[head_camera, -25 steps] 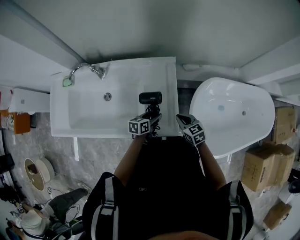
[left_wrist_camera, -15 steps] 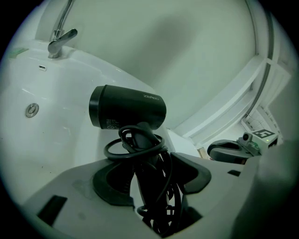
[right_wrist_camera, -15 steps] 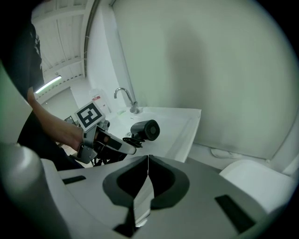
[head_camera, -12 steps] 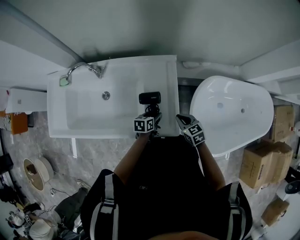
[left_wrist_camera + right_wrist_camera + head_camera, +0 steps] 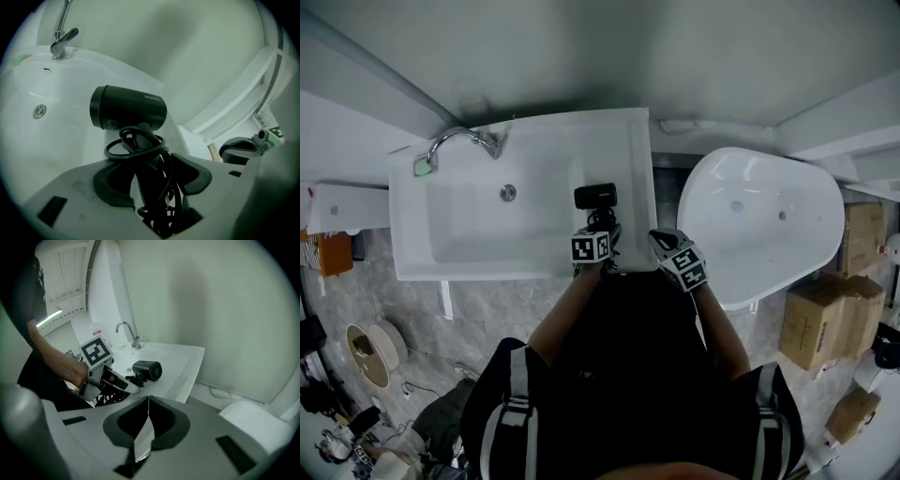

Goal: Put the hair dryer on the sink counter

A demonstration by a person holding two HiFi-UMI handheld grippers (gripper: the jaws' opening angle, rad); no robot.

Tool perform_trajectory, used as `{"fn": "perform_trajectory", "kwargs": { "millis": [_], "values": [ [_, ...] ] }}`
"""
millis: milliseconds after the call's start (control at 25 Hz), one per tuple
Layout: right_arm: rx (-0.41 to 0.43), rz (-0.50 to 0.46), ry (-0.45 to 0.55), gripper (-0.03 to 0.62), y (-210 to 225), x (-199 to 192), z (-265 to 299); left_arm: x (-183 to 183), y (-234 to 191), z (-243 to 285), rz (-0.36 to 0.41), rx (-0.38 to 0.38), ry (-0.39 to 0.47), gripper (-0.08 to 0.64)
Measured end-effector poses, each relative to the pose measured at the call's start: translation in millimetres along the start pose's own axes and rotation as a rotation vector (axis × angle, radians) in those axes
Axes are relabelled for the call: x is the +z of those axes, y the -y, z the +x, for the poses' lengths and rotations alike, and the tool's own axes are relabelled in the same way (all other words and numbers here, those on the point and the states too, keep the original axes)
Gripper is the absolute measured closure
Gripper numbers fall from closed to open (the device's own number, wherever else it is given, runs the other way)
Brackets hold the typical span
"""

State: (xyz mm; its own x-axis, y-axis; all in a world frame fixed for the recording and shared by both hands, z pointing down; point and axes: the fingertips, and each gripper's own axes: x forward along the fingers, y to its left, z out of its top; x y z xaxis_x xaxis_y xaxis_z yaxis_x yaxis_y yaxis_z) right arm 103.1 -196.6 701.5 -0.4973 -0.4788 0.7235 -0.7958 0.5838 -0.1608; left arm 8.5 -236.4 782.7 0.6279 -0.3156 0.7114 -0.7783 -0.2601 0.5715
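Hair dryer (image 5: 595,196) R of basin (image 5: 478,225) (tub (image 5: 769,239) further R).

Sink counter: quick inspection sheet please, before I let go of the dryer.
Surface: white sink counter, basin empty.
Job's things: hair dryer above its right ledge; contact cannot be told.
Clutter: small green item by the faucet.
Grippers: left gripper shut on the dryer's handle; right gripper shut, empty.
Cables: cord coiled round the handle.
Surroundings: bathtub to the right, cardboard boxes beyond.
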Motion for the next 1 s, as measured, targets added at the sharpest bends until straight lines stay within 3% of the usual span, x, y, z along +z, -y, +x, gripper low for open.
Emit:
{"fn": "perform_trajectory", "kwargs": {
  "millis": [320, 720, 1000],
  "values": [
    [-0.022, 0.002, -0.018, 0.532, -4, -7, -1, -2, -7, 6, 0.06, 0.071, -0.032, 0.313],
    [-0.024, 0.013, -0.009, 0.532, -13, -9, -1, -5, -6, 8, 0.061, 0.042, -0.013, 0.311],
    [-0.016, 0.006, -0.011, 0.532, -20, -11, -1, -1, 0, 5, 0.105, 0.028, 0.009, 0.31]
  ]
}}
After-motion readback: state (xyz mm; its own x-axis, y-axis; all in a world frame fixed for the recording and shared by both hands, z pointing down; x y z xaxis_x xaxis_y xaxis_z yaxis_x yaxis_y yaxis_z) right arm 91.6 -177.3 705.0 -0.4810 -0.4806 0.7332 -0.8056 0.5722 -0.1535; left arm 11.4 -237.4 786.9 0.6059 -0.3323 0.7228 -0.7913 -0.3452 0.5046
